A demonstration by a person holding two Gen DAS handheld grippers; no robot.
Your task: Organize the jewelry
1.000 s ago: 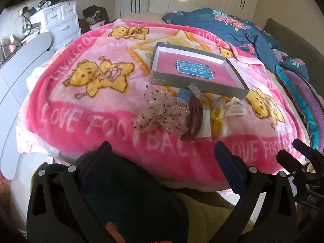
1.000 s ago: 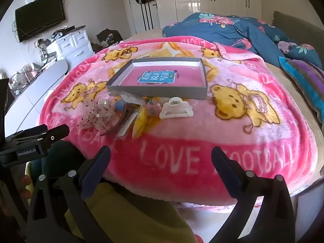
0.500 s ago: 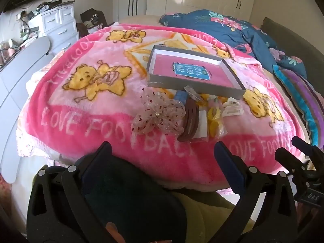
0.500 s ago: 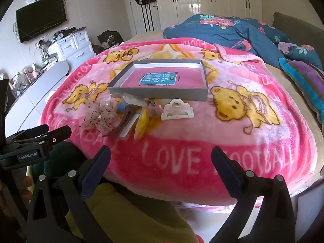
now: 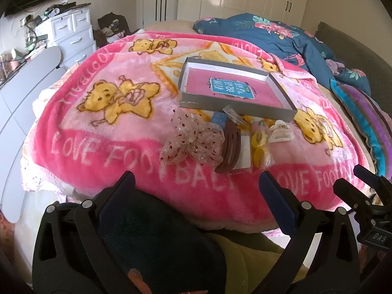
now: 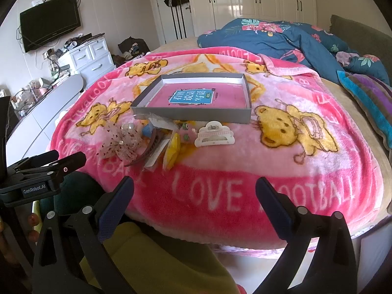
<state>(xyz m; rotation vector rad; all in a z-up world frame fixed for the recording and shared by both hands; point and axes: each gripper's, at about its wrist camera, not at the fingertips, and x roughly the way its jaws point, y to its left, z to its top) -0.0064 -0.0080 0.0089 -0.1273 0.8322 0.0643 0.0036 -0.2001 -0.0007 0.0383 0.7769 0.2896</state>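
Left wrist view shows the left gripper [image 5: 196, 188] with its jaws spread wide and nothing between them, held low at the near edge of a pink bear-print blanket [image 5: 98, 127]. On the blanket lies a cluster of hair accessories: a sheer sequinned bow [image 5: 192, 143], a brown comb clip [image 5: 230, 150] touching its right side, yellow pieces in a clear bag [image 5: 259, 148], and a white claw clip [image 5: 280, 132] at the right end. Just behind the cluster sits a shallow grey box [image 5: 235, 105] with a pink floor and a blue label. Right wrist view shows the right gripper [image 6: 194, 192], also spread apart and empty, short of the cluster.
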